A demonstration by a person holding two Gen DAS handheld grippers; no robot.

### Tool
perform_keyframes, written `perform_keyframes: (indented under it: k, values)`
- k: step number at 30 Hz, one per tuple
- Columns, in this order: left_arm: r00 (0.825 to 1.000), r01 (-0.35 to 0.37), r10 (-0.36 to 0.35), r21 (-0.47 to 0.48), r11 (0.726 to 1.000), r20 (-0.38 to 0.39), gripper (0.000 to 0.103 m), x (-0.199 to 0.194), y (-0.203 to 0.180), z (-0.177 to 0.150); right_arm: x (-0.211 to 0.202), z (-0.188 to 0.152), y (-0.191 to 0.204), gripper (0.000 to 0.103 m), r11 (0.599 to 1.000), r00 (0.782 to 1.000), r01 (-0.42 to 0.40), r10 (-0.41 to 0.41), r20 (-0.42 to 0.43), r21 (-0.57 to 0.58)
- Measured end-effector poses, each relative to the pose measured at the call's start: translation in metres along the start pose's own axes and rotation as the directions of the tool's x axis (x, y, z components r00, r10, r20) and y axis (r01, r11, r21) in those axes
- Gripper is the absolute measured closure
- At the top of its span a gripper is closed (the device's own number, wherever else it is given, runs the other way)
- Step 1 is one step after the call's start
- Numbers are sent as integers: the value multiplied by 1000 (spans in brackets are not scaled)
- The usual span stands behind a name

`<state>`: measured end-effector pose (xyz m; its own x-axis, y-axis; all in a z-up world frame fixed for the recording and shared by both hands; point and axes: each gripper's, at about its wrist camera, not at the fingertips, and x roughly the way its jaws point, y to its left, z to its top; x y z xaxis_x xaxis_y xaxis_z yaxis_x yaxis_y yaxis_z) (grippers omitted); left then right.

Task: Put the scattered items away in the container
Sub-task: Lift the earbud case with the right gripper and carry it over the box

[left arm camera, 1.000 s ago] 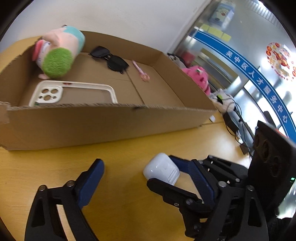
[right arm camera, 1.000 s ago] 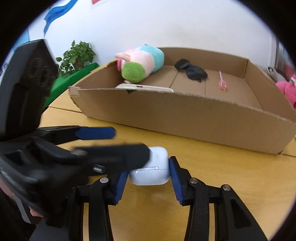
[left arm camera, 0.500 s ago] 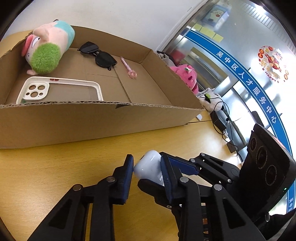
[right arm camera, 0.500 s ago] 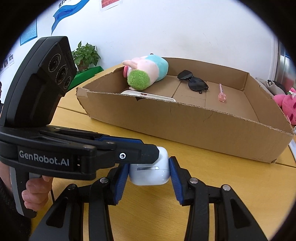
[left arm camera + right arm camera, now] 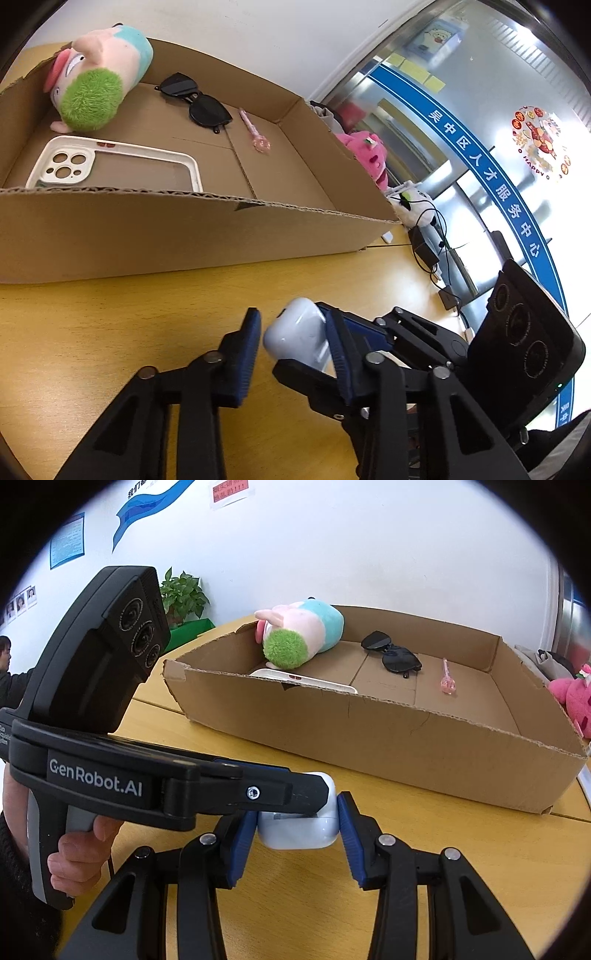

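Bench (image 5: 92, 332): bare wood in front of the cardboard box; I judge the white earbud case the last loose item in my views.
Cardboard box (image 5: 147, 236): my landmark, sitting where it was a second ago. Inside it are the plush toy (image 5: 99, 85) at the far left corner, the phone case (image 5: 110, 155) against the near wall, and the sunglasses (image 5: 195, 99) and pink pen (image 5: 255, 129) mid-floor.
Left hand-held gripper (image 5: 291, 343): the big change. A second ago its jaws stood wide in front of the box; they have since swung in around the case and are now opening again slightly. One pad touches the case, the other shows a thin gap, so I don't call it a grip.
Right hand-held gripper (image 5: 297, 821): unchanged, part-closed with both blue pads pressed on the case's sides, just in front of the box's near wall.
Earbud case (image 5: 297, 332): lifted just clear of the bench, short of the near wall, between both sets of fingers.
Meaning: looks to me like an unfinished handover or two-handed steadying; the case must yet go over the near wall.
Pose: both tools tilt down toward the bench and cross at the case; a hand (image 5: 74, 853) grips the left handle.
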<state>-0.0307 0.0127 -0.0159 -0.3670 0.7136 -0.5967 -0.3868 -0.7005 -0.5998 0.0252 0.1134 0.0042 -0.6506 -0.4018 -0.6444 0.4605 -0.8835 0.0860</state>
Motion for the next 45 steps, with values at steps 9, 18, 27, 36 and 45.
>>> perform_keyframes:
  k: [9,18,27,36,45]
  values:
    - [999,-34,34,19,999,4,68,1,-4,-2,5,-2,-3,61,1000,1000,-10,10,-16,14]
    - [995,-94,92,72,993,31,68,0,-13,-3,8,0,-5,61,1000,999,-23,24,-37,22]
    - [992,-108,99,115,987,81,68,-7,-21,-1,4,5,-3,61,1000,999,-21,21,-24,0]
    - [987,-110,89,158,981,136,69,-25,-52,28,-17,33,-8,61,998,1000,-19,19,6,-52]
    - [986,-135,105,251,959,130,69,-37,-105,113,-49,107,-43,61,999,997,-9,12,77,-38]
